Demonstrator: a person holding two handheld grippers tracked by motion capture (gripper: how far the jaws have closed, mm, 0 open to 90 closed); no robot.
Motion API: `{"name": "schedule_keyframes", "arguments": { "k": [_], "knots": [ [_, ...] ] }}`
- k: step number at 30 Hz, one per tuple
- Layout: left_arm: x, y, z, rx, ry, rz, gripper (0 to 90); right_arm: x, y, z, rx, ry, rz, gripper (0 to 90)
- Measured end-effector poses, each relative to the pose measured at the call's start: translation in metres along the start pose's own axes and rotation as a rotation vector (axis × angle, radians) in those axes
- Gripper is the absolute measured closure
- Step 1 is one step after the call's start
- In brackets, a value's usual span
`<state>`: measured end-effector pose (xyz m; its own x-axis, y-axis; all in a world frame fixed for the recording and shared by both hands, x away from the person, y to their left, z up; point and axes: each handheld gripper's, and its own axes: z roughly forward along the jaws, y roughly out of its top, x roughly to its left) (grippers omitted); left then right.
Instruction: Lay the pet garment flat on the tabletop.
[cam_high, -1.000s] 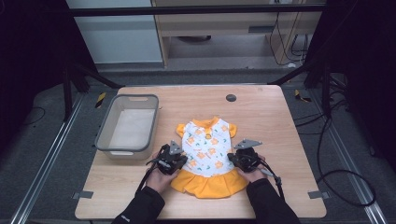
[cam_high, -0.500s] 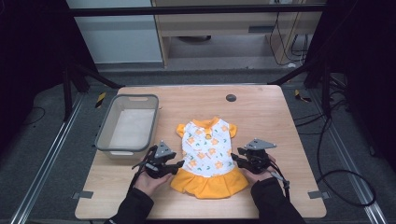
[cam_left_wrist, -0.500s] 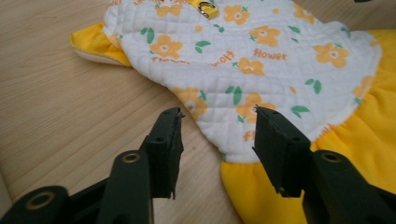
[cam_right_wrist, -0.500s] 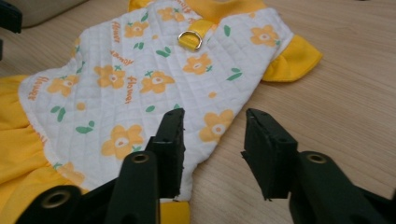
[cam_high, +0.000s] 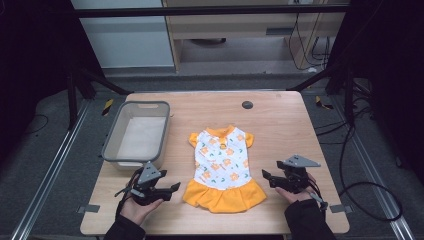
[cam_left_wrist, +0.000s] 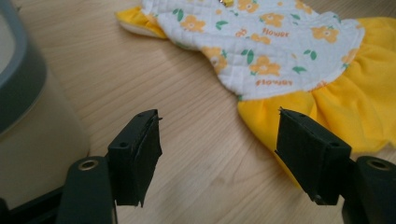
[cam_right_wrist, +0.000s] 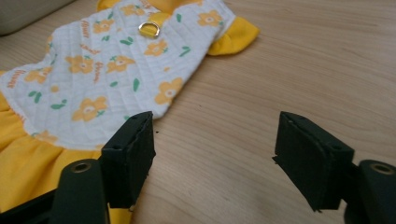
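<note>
A small dress (cam_high: 222, 167) with a white flower-print top and a yellow skirt lies flat on the wooden table (cam_high: 280, 130), collar pointing away from me. My left gripper (cam_high: 173, 187) sits left of the skirt, its jaws aimed at the hem. In the left gripper view, that gripper (cam_left_wrist: 217, 135) has just been opening and stands open over bare wood, the dress (cam_left_wrist: 280, 51) beyond it. My right gripper (cam_high: 266, 176) is right of the skirt. In the right gripper view, it (cam_right_wrist: 215, 140) has also just been opening and is open and empty, with the dress (cam_right_wrist: 107, 60) to its left.
A grey plastic bin (cam_high: 137, 132) stands at the table's left, close behind my left gripper; its wall (cam_left_wrist: 23, 93) is at the left of the left gripper view. A round dark cable port (cam_high: 247, 105) sits near the far edge. A metal D-ring (cam_right_wrist: 149, 29) lies on the dress's back.
Both grippers have let go of the skirt's sides and moved outward, away from the dress, the left one leftward and the right one rightward. Their jaws have opened wide.
</note>
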<state>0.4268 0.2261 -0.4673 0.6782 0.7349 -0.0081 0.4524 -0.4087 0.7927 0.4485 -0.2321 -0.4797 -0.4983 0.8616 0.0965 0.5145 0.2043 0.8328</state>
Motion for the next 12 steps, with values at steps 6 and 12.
{"name": "schedule_keyframes", "arguments": {
  "k": [6,12],
  "knots": [
    [0.012,-0.014,-0.014,0.011,0.055,-0.006,27.3,-0.012,-0.012,-0.009,0.012,-0.035,0.031,22.7],
    [0.029,-0.026,-0.025,0.014,0.104,-0.041,25.1,-0.023,-0.017,-0.015,0.003,-0.067,0.058,20.0]
  ]
}}
